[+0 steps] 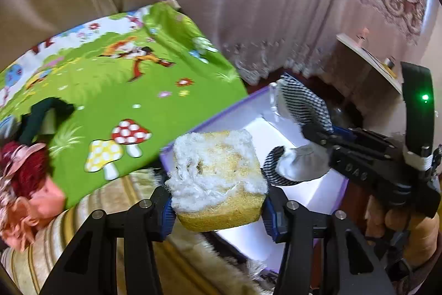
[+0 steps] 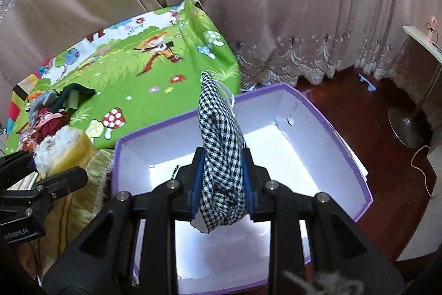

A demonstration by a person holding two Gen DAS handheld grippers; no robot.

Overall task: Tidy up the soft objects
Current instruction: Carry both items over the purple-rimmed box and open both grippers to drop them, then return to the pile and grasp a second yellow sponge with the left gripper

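Fingers of the left gripper (image 1: 216, 208) pinch a yellow sponge (image 1: 218, 184) squarely between their pads, beside the purple box (image 2: 345, 145). The right gripper (image 2: 222, 184) clamps a houndstooth cloth (image 2: 221, 156), upright between its 2 fingers, above the box's white interior.

Both wrist views look closely down over the purple box (image 2: 345, 145), sharing the green play mat (image 1: 116, 79).
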